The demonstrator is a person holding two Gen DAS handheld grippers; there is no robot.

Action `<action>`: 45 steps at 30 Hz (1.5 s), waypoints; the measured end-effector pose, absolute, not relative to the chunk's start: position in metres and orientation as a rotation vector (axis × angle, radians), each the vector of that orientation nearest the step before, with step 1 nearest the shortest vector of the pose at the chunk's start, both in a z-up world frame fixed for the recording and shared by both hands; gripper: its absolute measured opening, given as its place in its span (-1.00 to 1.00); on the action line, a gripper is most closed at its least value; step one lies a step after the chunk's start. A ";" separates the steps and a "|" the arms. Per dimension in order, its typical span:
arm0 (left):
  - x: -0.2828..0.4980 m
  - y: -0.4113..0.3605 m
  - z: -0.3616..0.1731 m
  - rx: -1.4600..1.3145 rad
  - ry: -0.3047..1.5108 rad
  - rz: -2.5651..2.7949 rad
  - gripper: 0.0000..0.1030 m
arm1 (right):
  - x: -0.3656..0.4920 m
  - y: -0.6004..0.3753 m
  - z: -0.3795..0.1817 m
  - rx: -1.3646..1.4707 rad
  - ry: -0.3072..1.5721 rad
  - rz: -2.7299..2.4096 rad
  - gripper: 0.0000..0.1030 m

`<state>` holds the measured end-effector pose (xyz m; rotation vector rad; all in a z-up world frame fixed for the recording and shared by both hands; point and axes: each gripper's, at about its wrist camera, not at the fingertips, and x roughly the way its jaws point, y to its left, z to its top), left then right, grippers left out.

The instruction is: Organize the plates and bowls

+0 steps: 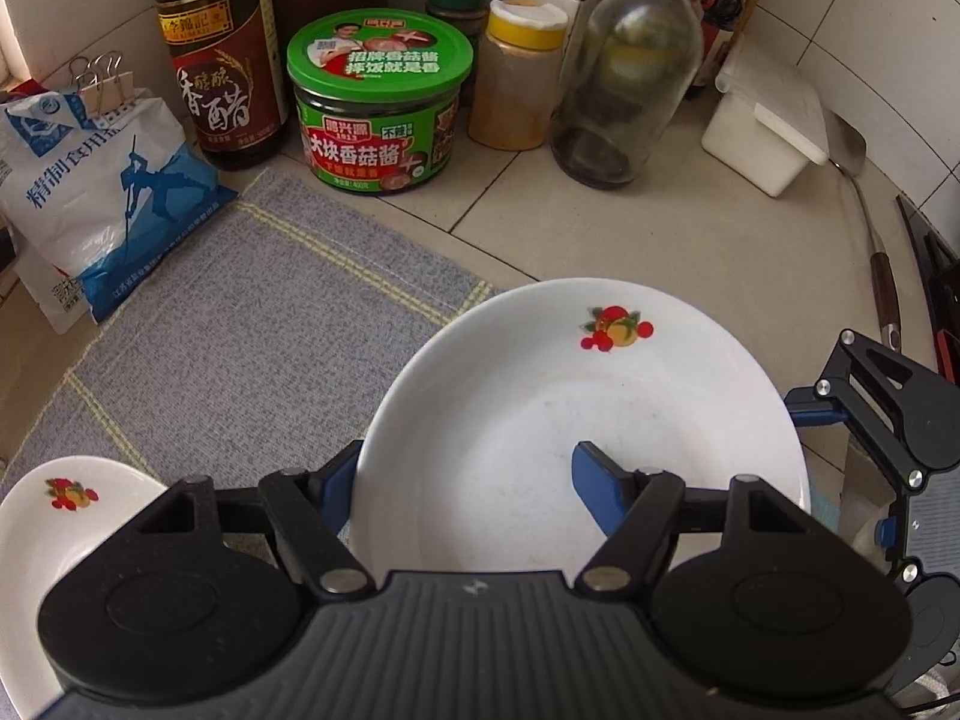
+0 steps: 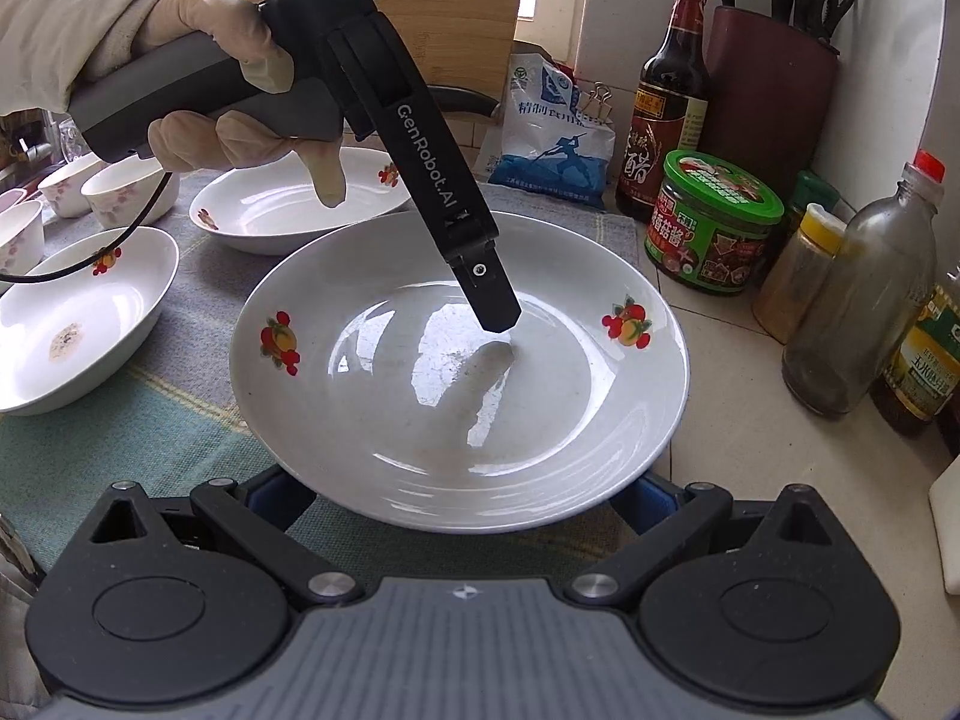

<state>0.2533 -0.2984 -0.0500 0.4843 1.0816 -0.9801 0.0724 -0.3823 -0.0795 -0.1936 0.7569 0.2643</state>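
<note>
Right claw (image 2: 462,495) fingertips hidden beneath the white plate (image 2: 456,372).

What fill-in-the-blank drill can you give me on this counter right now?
1. The jar beside the dark bottle has a ___ lid.
2. The nearest plate shows ___ fruit pictures.
3. One finger of the left gripper reaches ___ that plate.
Missing words: green; two; inside.
</note>
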 end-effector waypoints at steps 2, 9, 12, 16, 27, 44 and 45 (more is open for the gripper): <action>0.260 -0.304 -0.051 0.482 1.078 -0.976 0.39 | 0.079 -0.387 -0.080 -0.198 0.756 0.265 1.00; 0.279 -0.319 -0.058 0.470 1.070 -0.963 0.39 | 0.100 -0.398 -0.087 -0.204 0.757 0.265 1.00; 0.283 -0.322 -0.062 0.467 1.071 -0.963 0.39 | 0.105 -0.400 -0.089 -0.209 0.761 0.261 1.00; 0.285 -0.325 -0.066 0.466 1.077 -0.969 0.39 | 0.105 -0.401 -0.091 -0.210 0.773 0.252 1.00; 0.279 -0.322 -0.069 0.468 1.069 -0.974 0.41 | 0.104 -0.400 -0.093 -0.198 0.785 0.241 1.00; 0.228 -0.251 -0.014 0.390 0.908 -0.903 0.66 | 0.071 -0.377 -0.081 -0.113 0.775 0.104 1.00; 0.222 -0.243 -0.010 0.375 0.901 -0.896 0.68 | 0.067 -0.373 -0.080 -0.113 0.773 0.100 1.00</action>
